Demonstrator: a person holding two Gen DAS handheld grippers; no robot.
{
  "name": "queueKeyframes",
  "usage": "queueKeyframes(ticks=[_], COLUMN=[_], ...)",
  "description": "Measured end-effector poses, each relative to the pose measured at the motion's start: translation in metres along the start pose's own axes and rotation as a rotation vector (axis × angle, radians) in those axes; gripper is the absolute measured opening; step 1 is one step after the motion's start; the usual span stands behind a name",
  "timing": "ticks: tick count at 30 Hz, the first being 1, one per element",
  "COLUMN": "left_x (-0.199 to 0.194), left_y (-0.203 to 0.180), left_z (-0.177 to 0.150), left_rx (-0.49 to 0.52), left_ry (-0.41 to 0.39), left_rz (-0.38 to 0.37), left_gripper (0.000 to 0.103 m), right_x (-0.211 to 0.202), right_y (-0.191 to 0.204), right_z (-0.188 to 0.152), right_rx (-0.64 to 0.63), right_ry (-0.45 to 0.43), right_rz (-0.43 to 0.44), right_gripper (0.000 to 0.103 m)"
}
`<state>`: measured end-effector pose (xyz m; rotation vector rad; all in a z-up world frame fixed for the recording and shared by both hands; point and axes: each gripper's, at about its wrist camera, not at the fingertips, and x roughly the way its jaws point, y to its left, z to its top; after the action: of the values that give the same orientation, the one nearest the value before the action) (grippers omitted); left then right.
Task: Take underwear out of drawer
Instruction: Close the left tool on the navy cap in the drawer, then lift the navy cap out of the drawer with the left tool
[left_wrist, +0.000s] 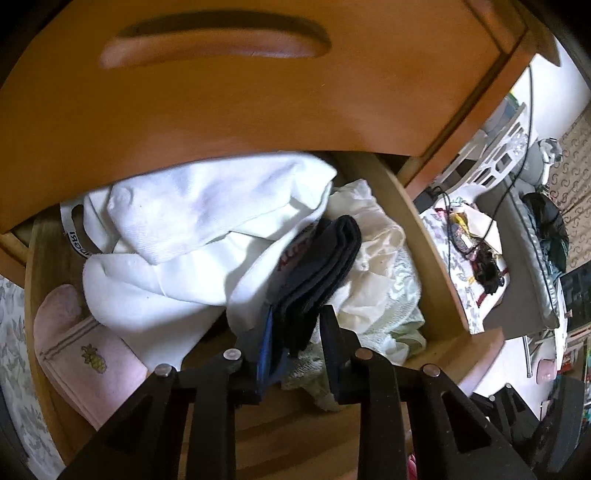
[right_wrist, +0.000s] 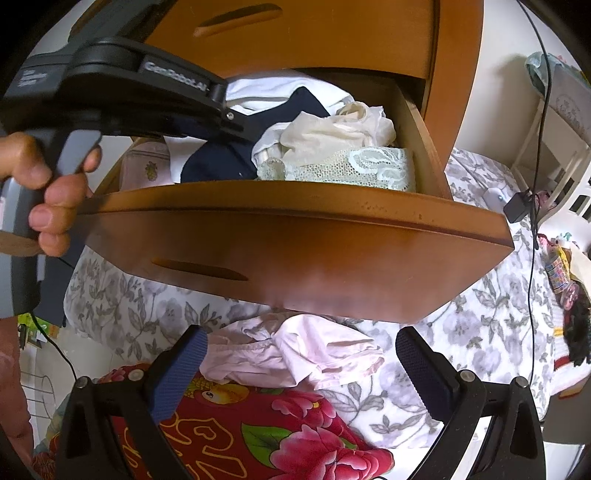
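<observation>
The left gripper (left_wrist: 295, 332) has its jaws nearly closed, pinching the folded dark underwear (left_wrist: 321, 266) inside the open drawer (right_wrist: 295, 236). The right gripper (right_wrist: 299, 365) hangs wide open, empty, over pink underwear (right_wrist: 291, 354) on the bed (right_wrist: 461, 332).

A bed with a grey floral bedspread (right_wrist: 480, 332) fills the room below a honey-coloured wooden dresser (right_wrist: 458, 74). At 3 o'clock stands a white lattice basket (right_wrist: 576, 199); a black cable (right_wrist: 546, 92) hangs down the pale wall (right_wrist: 502, 110). Daylight brightens the scene from the right.
</observation>
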<state>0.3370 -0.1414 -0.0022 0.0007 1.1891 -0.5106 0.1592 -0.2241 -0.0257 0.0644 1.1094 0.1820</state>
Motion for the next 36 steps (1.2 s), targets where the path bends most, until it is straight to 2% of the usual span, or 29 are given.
queueKeyframes(ticks=[4, 15, 36], left_x=[0.016, 0.013, -0.098], left_y=[0.002, 0.004, 0.038], left_z=[0.003, -0.001, -0.039], left_rx=[-0.019, -0.053, -0.170], left_ry=[0.025, -0.005, -0.265], left_rz=[0.010, -0.003, 0.043], left_gripper=[0.023, 0.015, 0.014], right_x=[0.001, -0.002, -0.040], right_y=[-0.002, -0.001, 0.016], right_z=[0.000, -0.001, -0.009], right_rx=[0.006, 0.007, -0.016], right_ry=[0.002, -0.001, -0.060], right_rz=[0.000, -0.004, -0.035], right_gripper=[0.103, 0.103, 0.103])
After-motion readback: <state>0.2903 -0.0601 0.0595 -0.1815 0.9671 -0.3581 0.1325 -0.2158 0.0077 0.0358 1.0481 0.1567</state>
